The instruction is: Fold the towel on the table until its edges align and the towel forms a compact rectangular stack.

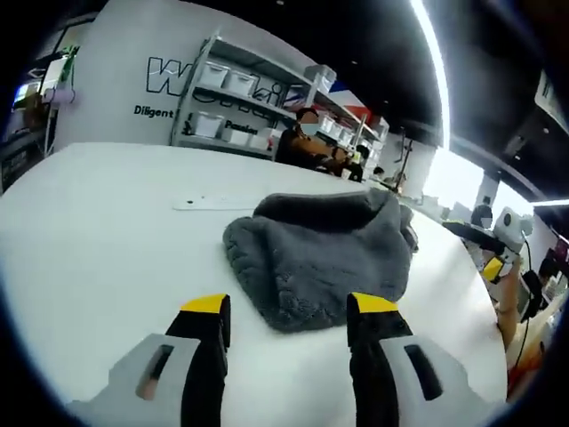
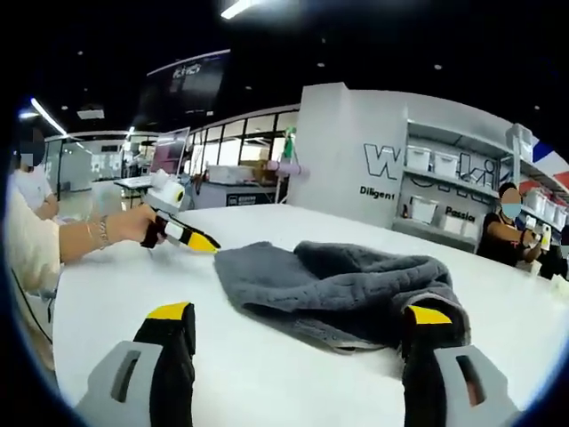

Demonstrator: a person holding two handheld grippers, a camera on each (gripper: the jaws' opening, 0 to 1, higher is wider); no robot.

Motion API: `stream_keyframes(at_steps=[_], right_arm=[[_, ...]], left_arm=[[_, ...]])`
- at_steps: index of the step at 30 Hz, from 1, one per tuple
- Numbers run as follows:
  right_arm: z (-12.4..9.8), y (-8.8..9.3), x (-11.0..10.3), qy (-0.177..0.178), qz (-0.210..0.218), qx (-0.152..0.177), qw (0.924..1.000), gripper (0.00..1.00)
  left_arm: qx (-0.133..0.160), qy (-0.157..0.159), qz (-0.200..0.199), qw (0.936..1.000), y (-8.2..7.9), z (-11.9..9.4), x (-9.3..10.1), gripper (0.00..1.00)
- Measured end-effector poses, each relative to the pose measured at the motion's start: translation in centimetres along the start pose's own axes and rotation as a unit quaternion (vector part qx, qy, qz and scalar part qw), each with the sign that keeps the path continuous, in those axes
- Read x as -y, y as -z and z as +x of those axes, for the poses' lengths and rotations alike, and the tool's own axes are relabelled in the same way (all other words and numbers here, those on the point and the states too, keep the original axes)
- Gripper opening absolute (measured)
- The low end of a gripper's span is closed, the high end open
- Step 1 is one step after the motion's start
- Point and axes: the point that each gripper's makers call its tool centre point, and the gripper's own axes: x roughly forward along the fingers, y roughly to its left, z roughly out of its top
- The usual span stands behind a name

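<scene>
Left gripper view: the left gripper point(image 1: 289, 316) is poised low over the white table point(image 1: 98, 231), its two yellow-tipped jaws spread wide and holding nothing. The grey towel point(image 1: 324, 253) lies directly ahead of the jaws as a rumpled heap, its nearest rounded edge sitting between the two tips and just beyond them. This spacing suggests that the tool is lined up to take that near edge, though no contact is made. Beyond the towel, to the right of the jaws, the other tool and a person's hand appear at the table's far side.

Right gripper view: the right gripper point(image 2: 298, 325) likewise has its jaws spread wide and empty. The towel point(image 2: 342, 289) lies ahead and slightly right of centre; its right-hand fold comes close to the right jaw tip and may touch it, which the fisheye distortion leaves uncertain. Ahead and to the left of the jaws, a person's hand point(image 2: 133, 224), wrist extended over the table edge, holds the left gripper point(image 2: 188, 236) pointing toward the towel's left corner.

The towel is bunched, with no edges aligned, so folding is judged to be at its start; both tools flank the heap from opposite sides, presumably to spread it flat first.
</scene>
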Motion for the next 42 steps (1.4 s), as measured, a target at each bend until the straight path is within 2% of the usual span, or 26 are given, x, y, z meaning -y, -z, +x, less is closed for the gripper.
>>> stream_keyframes(at_steps=[5, 9, 13, 24, 29, 35, 37, 42], right_arm=[[-0.2, -0.3, 0.1, 0.001, 0.003, 0.007, 1.0000, 0.97], [-0.4, -0.6, 0.1, 0.003, 0.002, 0.013, 0.9999, 0.96], [-0.5, -0.8, 0.1, 0.004, 0.001, 0.018, 0.9998, 0.96], [-0.5, -1.0, 0.0, 0.000, -0.002, 0.018, 0.9998, 0.94], [-0.5, -1.0, 0.4, 0.002, -0.002, 0.015, 0.9999, 0.93], [-0.3, -1.0, 0.6, 0.000, -0.001, 0.013, 0.9999, 0.93], [-0.3, -1.0, 0.6, 0.000, 0.000, 0.012, 0.9999, 0.93], [-0.4, -1.0, 0.6, -0.001, -0.001, 0.013, 0.9999, 0.92]], left_arm=[[-0.001, -0.011, 0.002, 0.9999, 0.1, 0.6, -0.4, 0.43], [-0.005, -0.019, 0.001, 0.9998, 0.3, 1.1, -0.8, 0.34], [-0.014, -0.028, -0.001, 0.9995, 0.7, 1.5, -1.4, 0.34], [-0.002, -0.012, -0.031, 0.9995, 0.9, 2.3, -0.3, 0.18], [0.013, -0.017, -0.034, 0.9992, 0.3, 2.3, 0.1, 0.09], [0.023, -0.011, -0.036, 0.9990, -1.5, 1.2, 0.3, 0.07], [0.045, -0.006, -0.050, 0.9977, -2.9, 0.4, 0.3, 0.07], [0.080, -0.006, -0.057, 0.9951, -5.8, -1.8, -0.1, 0.06]])
